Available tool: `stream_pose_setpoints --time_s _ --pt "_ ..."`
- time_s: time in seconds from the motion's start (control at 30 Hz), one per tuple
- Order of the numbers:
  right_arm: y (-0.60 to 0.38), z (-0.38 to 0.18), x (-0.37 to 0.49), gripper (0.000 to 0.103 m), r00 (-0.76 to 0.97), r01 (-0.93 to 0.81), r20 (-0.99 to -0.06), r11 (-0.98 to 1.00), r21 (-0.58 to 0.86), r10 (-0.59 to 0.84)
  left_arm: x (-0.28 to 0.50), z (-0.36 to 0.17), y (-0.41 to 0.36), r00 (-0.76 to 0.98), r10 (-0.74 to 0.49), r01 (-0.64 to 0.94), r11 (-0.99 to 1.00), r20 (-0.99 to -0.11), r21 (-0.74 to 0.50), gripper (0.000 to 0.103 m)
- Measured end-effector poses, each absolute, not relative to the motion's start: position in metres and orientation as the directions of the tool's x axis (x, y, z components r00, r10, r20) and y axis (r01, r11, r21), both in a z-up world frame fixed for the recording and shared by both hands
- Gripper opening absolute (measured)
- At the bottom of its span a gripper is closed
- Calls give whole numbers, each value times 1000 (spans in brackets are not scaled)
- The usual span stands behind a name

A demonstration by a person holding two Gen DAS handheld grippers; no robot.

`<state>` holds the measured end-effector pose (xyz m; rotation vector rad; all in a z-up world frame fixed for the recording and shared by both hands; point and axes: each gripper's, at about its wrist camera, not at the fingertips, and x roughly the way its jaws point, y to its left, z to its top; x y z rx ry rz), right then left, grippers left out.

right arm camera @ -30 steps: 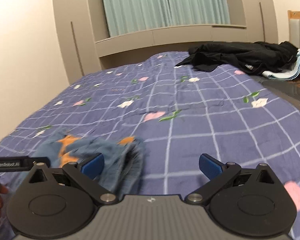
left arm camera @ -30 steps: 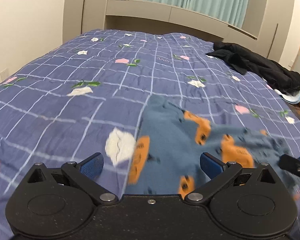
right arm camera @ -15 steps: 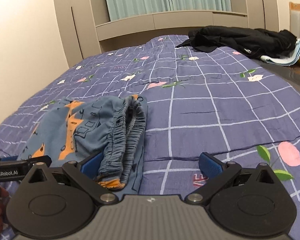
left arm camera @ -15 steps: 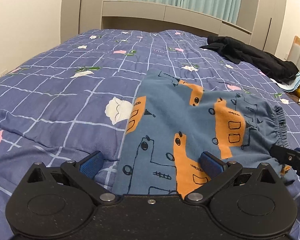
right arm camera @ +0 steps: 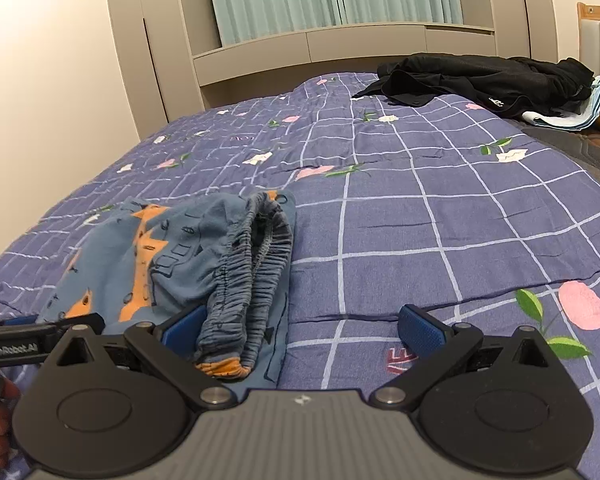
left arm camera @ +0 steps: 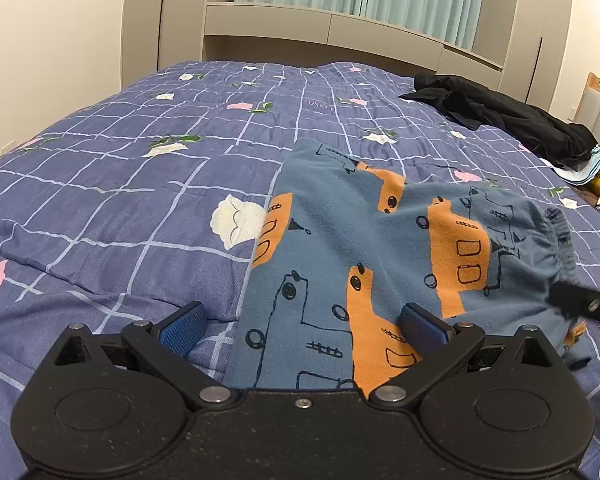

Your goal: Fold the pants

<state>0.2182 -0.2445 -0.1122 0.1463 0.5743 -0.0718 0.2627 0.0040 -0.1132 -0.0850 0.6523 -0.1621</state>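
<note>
Grippers (left arm camera: 302, 330) (right arm camera: 302, 326) low over pants (left arm camera: 364, 264), agape

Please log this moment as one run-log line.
pants flat on bed | left gripper open, over pants | right gripper open at waistband | nothing held

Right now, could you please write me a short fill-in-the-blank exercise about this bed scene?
1. The pants are blue with ____ patches.
2. The left gripper and the right gripper both have their jaws ____.
3. The dark clothes at the far end of the quilt are ____ in colour.

Missing words: orange; open; black
</note>
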Motion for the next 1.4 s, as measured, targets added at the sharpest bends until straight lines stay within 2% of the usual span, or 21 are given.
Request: stream_pose_setpoints --time_s 0.07,0.17,0.4,0.47,0.53,0.6,0.63,0.7,0.8,0.93,1.03,1.17,1.4 --pt "-246 -104 216 103 860 80 -511 988 131 -2 262 -113 4 783 -176 123 984 -596 -129 103" --pt "-239 -90 224 103 880 35 -475 997 71 3 262 -113 4 783 -177 123 984 -596 -130 103" --pt "-217 -75 310 103 813 -142 -578 987 -71 75 262 -113 5 783 -178 124 984 -596 -131 103" --pt "-218 -80 333 103 784 -150 -619 982 -118 46 262 -113 5 783 -179 124 983 -596 -132 103" --pt "-227 -85 345 103 794 -128 -608 979 -157 7 262 -113 5 783 -180 124 983 -595 -133 103" --pt "-240 -85 352 103 810 -34 -580 981 -193 -86 261 -113 5 783 -181 124 983 -595 -136 103" --pt "-247 -83 354 103 810 6 -575 981 -192 -117 261 -113 5 783 -181 124 983 -595 -135 103" --pt "-263 -73 346 103 819 9 -570 995 -104 -67 262 -113 4 783 -181 124 983 -595 -135 103" --pt "-264 -63 321 103 837 -55 -546 997 -50 19 261 -113 5 783 -181 125 983 -595 -135 103" --pt "-258 -70 291 103 808 -159 -578 987 -31 113 262 -113 4 783 -182 125 983 -595 -136 103" --pt "-258 -85 274 103 795 -130 -604 989 -71 62 262 -113 5 783 -183 125 983 -594 -137 103" --pt "-279 -93 249 103 792 -61 -605 997 53 81 261 -113 5 784 -183 125 983 -594 -137 103" --pt "-286 -78 239 103 811 -42 -580 996 77 79 261 -113 5 783 -183 126 983 -594 -136 103"
